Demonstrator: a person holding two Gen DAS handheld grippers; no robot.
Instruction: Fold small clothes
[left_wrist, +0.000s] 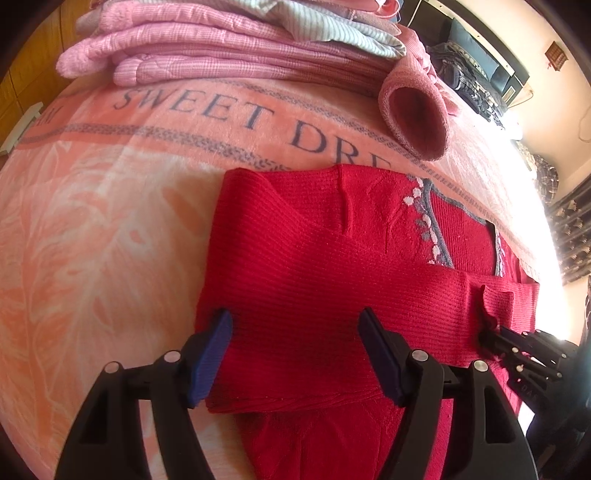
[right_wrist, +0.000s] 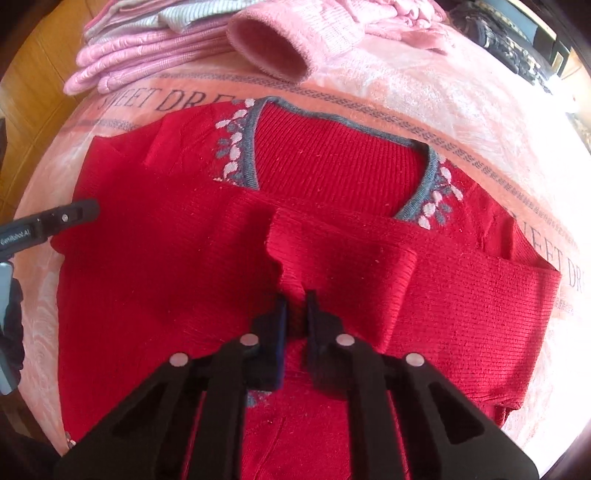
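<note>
A red knit sweater (right_wrist: 332, 162) with a grey V-neck and white leaf pattern lies face up on a pink bed blanket (right_wrist: 406, 92). Both sleeves are folded across the chest. My right gripper (right_wrist: 296, 308) is shut on the cuff of the right sleeve (right_wrist: 369, 266), near the sweater's middle; in the left wrist view this right gripper (left_wrist: 493, 338) pinches the cuff at the right. My left gripper (left_wrist: 295, 330) stands open over the folded left sleeve (left_wrist: 332, 284), its fingers on either side of the sweater's left part. In the right wrist view the left gripper's tip (right_wrist: 74, 216) shows at the left edge.
A stack of folded pink blankets (left_wrist: 207, 48) and a striped cloth (left_wrist: 332, 26) lie at the back of the bed. A pink rolled cuff (left_wrist: 413, 114) lies just behind the sweater. Dark clothes (left_wrist: 469, 81) are piled at the far right. Wooden floor (right_wrist: 33, 92) shows at the left.
</note>
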